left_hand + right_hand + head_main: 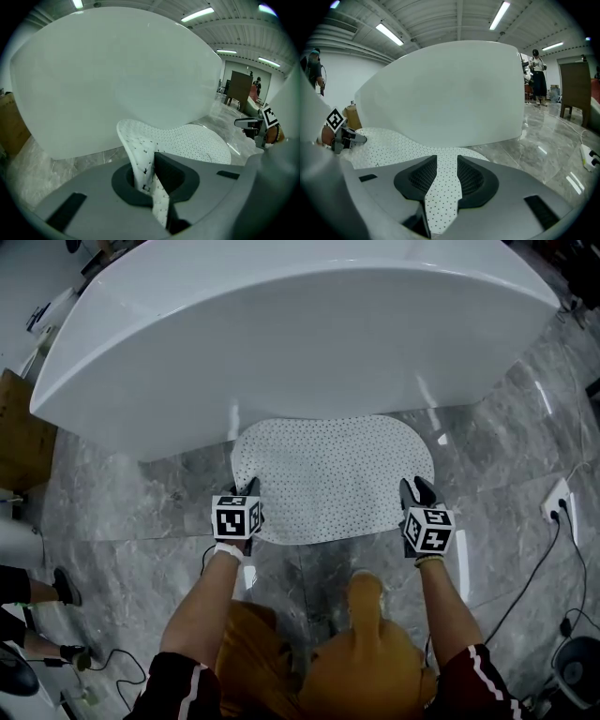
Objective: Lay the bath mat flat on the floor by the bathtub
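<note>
A white perforated bath mat (pixel 333 474) lies spread on the grey marble floor, its far edge against the white bathtub (pixel 281 324). My left gripper (pixel 249 491) is shut on the mat's near left corner, which curls up between the jaws (pixel 146 164). My right gripper (pixel 414 491) is shut on the near right corner, where the mat (pixel 443 187) runs between the black pads. The tub wall (pixel 117 79) fills the left gripper view, and the same tub (pixel 450 93) rises behind the mat in the right gripper view.
A cardboard box (pixel 19 437) stands at the left of the tub. A power strip (pixel 557 500) with black cables (pixel 525 577) lies on the floor at the right. A bystander's feet (pixel 66 592) show at the far left. The person's knees (pixel 366 662) are below the grippers.
</note>
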The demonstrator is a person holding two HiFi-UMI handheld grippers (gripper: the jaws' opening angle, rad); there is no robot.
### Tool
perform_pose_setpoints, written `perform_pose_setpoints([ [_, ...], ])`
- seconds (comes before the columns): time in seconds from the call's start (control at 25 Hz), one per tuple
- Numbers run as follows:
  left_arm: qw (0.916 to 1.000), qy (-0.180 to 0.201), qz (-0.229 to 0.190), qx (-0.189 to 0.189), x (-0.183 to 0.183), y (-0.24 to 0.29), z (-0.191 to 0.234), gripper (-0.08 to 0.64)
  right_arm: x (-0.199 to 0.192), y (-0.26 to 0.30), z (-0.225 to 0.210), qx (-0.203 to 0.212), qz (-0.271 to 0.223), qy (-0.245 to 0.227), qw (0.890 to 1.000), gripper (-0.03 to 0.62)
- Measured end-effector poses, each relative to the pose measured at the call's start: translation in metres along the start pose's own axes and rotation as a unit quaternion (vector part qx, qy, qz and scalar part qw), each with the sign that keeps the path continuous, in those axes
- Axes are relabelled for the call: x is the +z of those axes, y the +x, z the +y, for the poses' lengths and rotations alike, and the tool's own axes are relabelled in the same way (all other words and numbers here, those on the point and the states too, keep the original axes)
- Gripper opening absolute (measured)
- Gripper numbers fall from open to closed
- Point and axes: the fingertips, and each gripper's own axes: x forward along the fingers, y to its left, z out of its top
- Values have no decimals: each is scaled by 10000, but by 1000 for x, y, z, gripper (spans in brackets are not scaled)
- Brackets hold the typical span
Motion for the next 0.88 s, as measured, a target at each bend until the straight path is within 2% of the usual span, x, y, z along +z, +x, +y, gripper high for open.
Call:
perform_pose_setpoints([
  [0.24,9999,-82,42,56,-9,-5,6,28,12,-5,3,41,-101,-56,9999,156],
  [0.64,9999,30,77,82,-13,-7,6,38,16,-8,13,152,-152,-84,9997,158],
  [0.88,9977,216,-280,571,5,-14,25,84,13,-11,16,150,-154,-99,9997,158],
])
